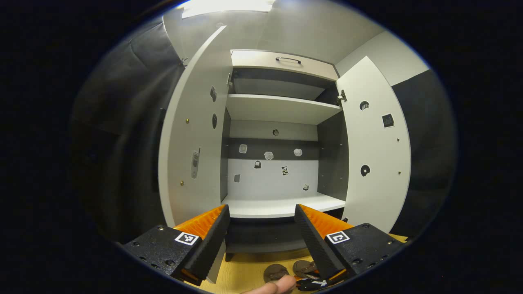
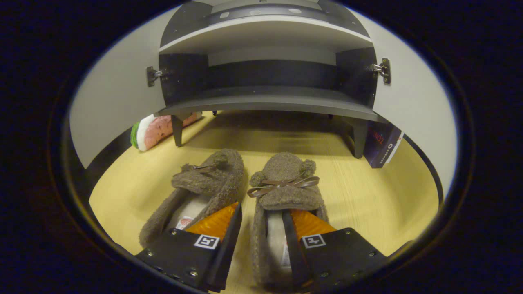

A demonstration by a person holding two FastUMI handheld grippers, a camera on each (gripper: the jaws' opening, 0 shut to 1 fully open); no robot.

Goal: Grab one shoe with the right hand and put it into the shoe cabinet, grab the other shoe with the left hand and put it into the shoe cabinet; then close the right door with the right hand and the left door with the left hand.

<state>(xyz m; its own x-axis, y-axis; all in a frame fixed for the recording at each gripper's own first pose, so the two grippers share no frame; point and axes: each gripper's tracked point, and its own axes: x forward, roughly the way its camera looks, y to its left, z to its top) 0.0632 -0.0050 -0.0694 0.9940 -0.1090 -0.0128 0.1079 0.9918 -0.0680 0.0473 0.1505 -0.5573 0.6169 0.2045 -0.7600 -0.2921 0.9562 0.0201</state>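
Two fuzzy brown slippers side by side on the yellow wooden floor, just in front of the shoe cabinet (image 2: pixel 269 102), toes toward it, heels toward the right tongs (image 2: pixel 261 228). Long axes roughly parallel, running straight along the tongs' own forward line.

Right tongs down low over the pair, spread wide, straddling the left wall of the right slipper (image 2: pixel 282 192): one finger dipping into its opening, the other in the gap beside the left slipper (image 2: pixel 204 192). Nothing pinched yet; wall between the fingers but no squeeze visible. Likely step: closing on that side wall, then lifting up and forward onto a shelf.

Left tongs (image 1: pixel 261 228) held high and back, wide open, empty, aimed at the cabinet interior. Lower white shelf (image 1: pixel 282 206) dead ahead between the fingers, upper shelf (image 1: pixel 278 107) above it. Both slippers small at the bottom edge, under the left tongs, with a fingertip (image 1: pixel 278 286) poking in beside them.

Left door (image 1: pixel 192 134) and right door (image 1: pixel 376 151) both swung fully open, so entry clear. Right tongs much nearer the shoes; left tongs well apart from them.

Beside the cabinet legs: watermelon-slice toy (image 2: pixel 157 130) at left, dark box (image 2: pixel 382 143) at right, both clear of the lift path.
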